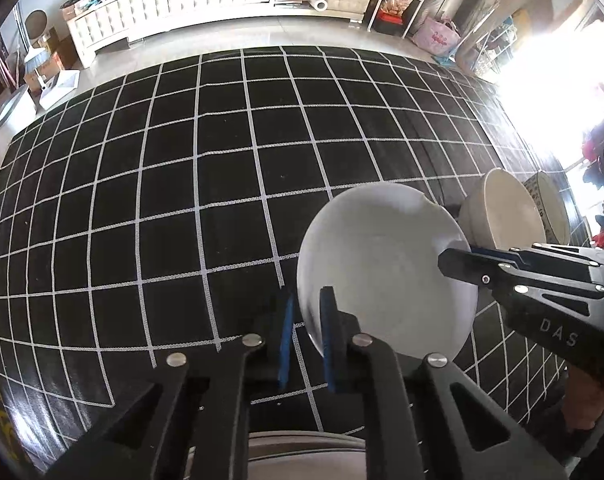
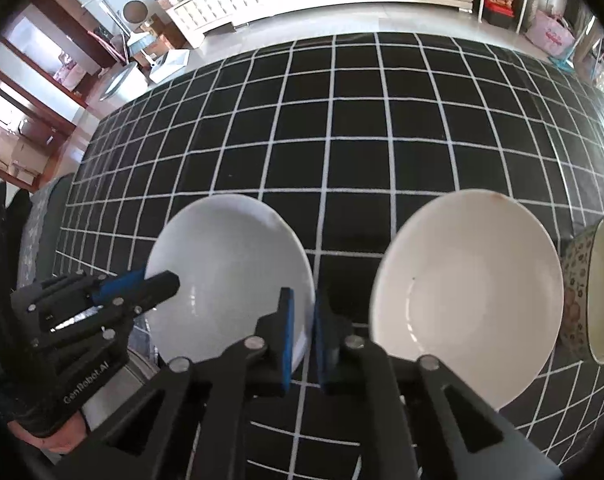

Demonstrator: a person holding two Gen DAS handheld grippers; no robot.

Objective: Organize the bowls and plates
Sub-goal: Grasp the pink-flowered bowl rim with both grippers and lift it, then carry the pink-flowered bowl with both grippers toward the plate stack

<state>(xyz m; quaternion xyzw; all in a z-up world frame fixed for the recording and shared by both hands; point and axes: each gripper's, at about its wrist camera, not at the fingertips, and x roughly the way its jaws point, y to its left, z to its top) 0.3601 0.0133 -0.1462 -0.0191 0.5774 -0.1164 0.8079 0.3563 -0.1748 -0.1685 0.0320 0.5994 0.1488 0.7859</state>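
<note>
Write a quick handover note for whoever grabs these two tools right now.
Left tool: shut on the left rim of the white plate.
Right tool: shut on the same plate's right rim.
White plate is on the checked cloth, gripped from both sides.
Cream bowl sits just to its right; floral bowl lies tipped at the far right.
Done: both grips set.
Left: probably lift the plate and stack or group the dishes; nothing is stacked yet.

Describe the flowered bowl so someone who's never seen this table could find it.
Start at the black tablecloth with white grid lines. Along its near edge stand three dishes; take the rightmost, beyond the cream bowl. Only it has a floral pattern outside.
</note>
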